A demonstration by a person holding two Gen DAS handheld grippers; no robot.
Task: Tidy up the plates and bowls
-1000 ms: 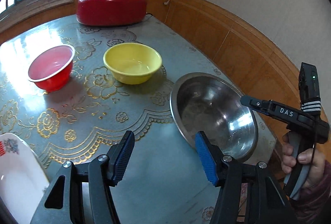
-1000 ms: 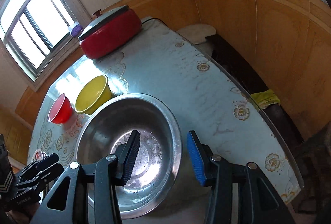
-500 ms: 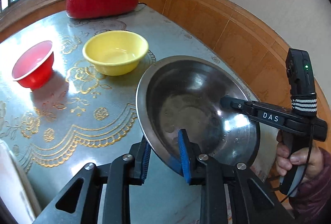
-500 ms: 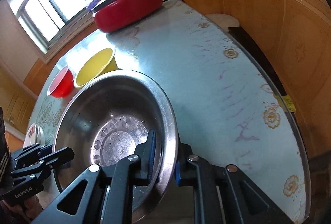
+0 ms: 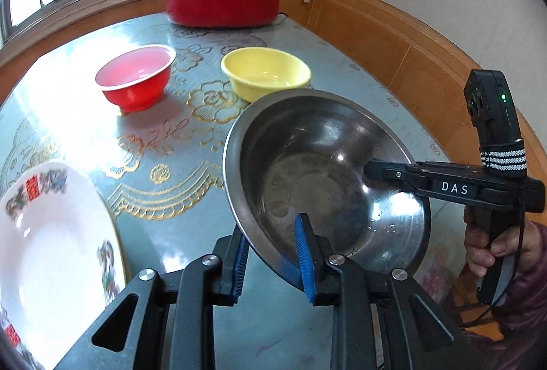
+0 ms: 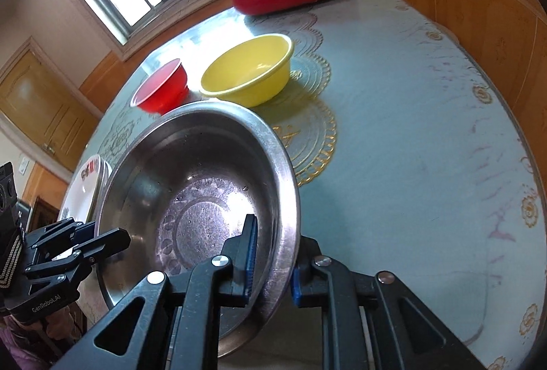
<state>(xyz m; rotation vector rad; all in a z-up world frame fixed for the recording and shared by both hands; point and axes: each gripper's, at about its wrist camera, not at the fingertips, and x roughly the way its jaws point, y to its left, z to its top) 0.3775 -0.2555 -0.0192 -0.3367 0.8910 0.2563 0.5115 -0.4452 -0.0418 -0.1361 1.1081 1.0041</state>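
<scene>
Steel bowl [image 5: 328, 178] hangs tilted over the counter [image 5: 177, 226], its rim clamped on opposite sides by the left tongs [image 5: 273, 259] and right tongs [image 6: 271, 262], both angled downward. Only the left view shows the hand [image 5: 495, 243]; the right view shows a wooden door [image 6: 37, 107].

"DAS" is printed in white capitals on the black body of the right gripper [image 5: 372, 172], at the right of the left wrist view. "GenRobot.AI" is printed in white on the left gripper [image 6: 102, 235], at the lower left of the right wrist view. A red Chinese character is painted on the white plate [image 5: 51, 233], at left.
</scene>
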